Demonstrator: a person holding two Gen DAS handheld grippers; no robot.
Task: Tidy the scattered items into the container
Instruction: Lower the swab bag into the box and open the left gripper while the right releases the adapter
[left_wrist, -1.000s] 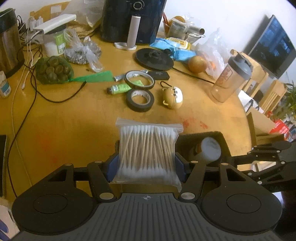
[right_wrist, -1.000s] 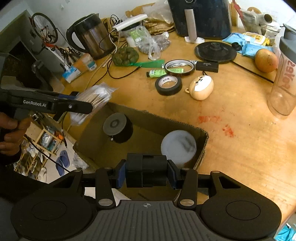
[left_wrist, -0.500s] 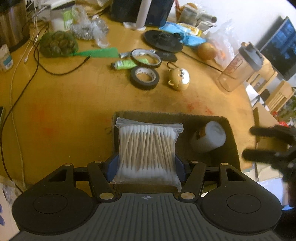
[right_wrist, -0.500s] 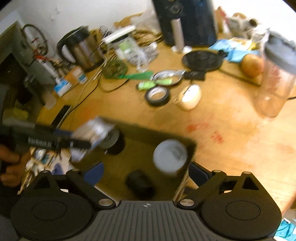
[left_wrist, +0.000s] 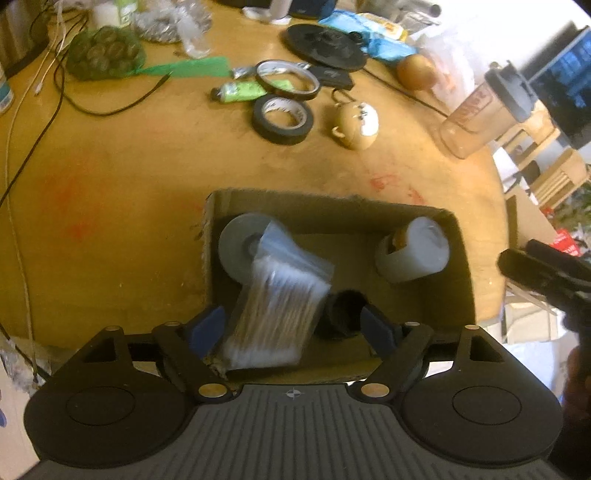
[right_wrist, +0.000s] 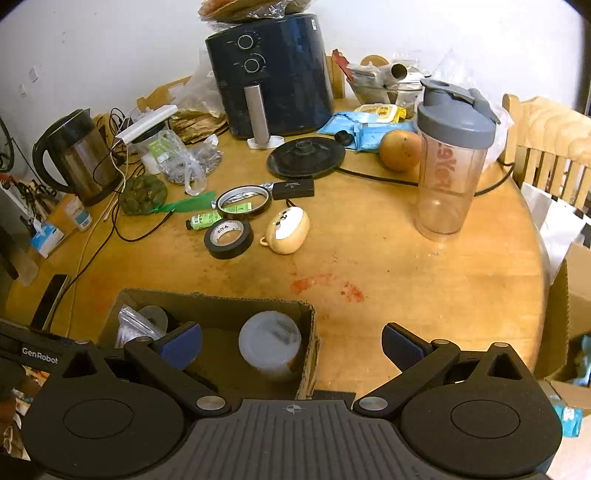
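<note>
My left gripper (left_wrist: 291, 326) is opening, the swab bag (left_wrist: 279, 310) dropping free into the box (left_wrist: 332, 206) beside a jar (left_wrist: 413, 251). My right gripper (right_wrist: 291, 341) gapes empty. Tape (right_wrist: 229, 238) and tube (right_wrist: 202, 221) remain out.

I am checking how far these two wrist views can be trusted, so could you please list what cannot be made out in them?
- Bag of cotton swabs, left wrist view: motion-blurred between the opening jaws of the left gripper; whether it has landed is unclear.
- Small black item in the cardboard box: dark, partly behind a pad.
- Box contents, right wrist view: the box's near part is hidden by the open right gripper.
</note>
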